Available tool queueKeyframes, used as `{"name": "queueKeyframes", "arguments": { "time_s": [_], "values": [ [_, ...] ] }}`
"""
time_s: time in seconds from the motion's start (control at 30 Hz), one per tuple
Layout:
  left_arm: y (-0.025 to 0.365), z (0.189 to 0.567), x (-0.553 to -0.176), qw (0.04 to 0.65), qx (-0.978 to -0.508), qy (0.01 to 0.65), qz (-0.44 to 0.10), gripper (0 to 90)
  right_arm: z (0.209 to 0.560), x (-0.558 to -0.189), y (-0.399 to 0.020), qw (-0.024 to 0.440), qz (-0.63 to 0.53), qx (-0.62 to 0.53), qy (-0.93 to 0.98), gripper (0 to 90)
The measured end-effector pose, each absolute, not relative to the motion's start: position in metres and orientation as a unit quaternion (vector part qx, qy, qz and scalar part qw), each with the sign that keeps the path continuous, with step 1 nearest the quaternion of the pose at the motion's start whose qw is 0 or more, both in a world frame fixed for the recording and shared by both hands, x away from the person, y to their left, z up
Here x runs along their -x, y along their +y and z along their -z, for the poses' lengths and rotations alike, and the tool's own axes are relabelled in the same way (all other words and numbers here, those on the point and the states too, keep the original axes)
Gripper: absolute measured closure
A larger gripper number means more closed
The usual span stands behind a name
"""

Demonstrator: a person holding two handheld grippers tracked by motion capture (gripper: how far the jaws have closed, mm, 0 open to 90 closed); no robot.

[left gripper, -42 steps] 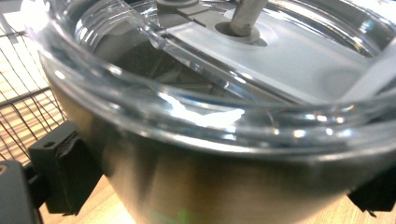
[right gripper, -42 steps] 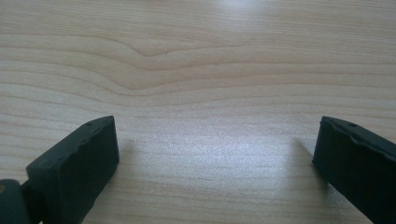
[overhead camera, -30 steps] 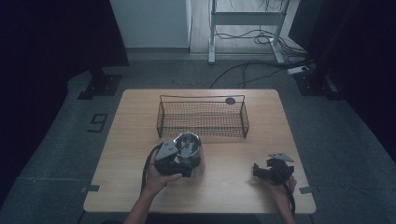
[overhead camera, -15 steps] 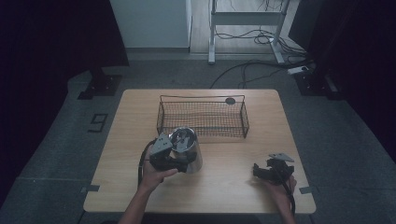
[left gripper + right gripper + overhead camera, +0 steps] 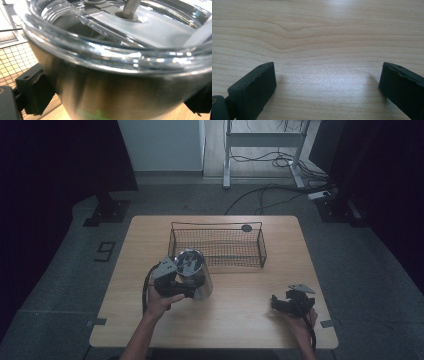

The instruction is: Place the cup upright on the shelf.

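Left gripper (image 5: 186, 289): held in the person's left hand (image 5: 161, 301) at the near left of the table (image 5: 150, 330). Its jaws are clamped on the steel tumbler (image 5: 194, 274), one pad seated on each side of the metal wall, as seen in the left gripper view, where a black pad (image 5: 35, 93) is pressed to the cup's flank. A cable is seen looped beside the hand.

Steel tumbler (image 5: 120, 95): brushed metal body, fitted with a clear plastic lid (image 5: 82, 47). It is carried tilted, with the lid turned toward the far side and somewhat upward. It is placed just in front of the near wall of the wire basket (image 5: 218, 246), close to the basket's left corner; whether its base touches the tabletop cannot be told.

Wire basket: dark, rectangular, open-topped, set lengthwise on the far half of the table. Its mesh (image 5: 12, 62) is seen behind the tumbler in the left gripper view. A small dark round object (image 5: 246, 228) is noted at its far rim, right of centre.

Right gripper (image 5: 281, 303): held in the right hand (image 5: 303, 321) at the near right of the table, well apart from the tumbler. Its jaws are set wide apart with bare wood (image 5: 324, 50) between them; nothing is gripped.

Table: light wood grain, standing on a grey floor.
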State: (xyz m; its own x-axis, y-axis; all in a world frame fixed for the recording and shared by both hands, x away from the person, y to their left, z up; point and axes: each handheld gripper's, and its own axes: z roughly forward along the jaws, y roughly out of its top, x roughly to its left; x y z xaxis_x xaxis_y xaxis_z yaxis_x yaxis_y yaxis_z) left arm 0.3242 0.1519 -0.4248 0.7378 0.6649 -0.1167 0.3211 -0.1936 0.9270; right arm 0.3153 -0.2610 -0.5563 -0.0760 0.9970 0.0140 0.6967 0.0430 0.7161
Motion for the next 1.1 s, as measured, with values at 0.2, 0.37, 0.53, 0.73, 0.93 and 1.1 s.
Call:
{"name": "queueKeyframes", "arguments": {
  "time_s": [0.2,0.37,0.53,0.73,0.93,1.1],
  "values": [
    [0.153,0.421,-0.33,0.545,-0.755,0.328,-0.159,3.9,0.556,-0.315,-0.261,0.26,-0.29,-0.628,0.674,1.0],
    [0.153,0.417,-0.334,0.546,-0.755,0.327,-0.157,3.9,0.556,-0.315,-0.261,0.26,-0.289,-0.63,0.672,1.0],
    [0.152,0.413,-0.337,0.546,-0.755,0.325,-0.161,3.9,0.556,-0.315,-0.261,0.26,-0.289,-0.63,0.672,1.0],
    [0.151,0.407,-0.343,0.544,-0.756,0.326,-0.164,3.9,0.556,-0.315,-0.261,0.261,-0.289,-0.63,0.672,1.0],
    [0.149,0.402,-0.348,0.543,-0.756,0.325,-0.166,3.9,0.556,-0.315,-0.261,0.26,-0.289,-0.63,0.672,1.0],
    [0.148,0.397,-0.351,0.545,-0.755,0.324,-0.169,3.9,0.556,-0.315,-0.261,0.26,-0.289,-0.63,0.672,1.0]
  ]
}}
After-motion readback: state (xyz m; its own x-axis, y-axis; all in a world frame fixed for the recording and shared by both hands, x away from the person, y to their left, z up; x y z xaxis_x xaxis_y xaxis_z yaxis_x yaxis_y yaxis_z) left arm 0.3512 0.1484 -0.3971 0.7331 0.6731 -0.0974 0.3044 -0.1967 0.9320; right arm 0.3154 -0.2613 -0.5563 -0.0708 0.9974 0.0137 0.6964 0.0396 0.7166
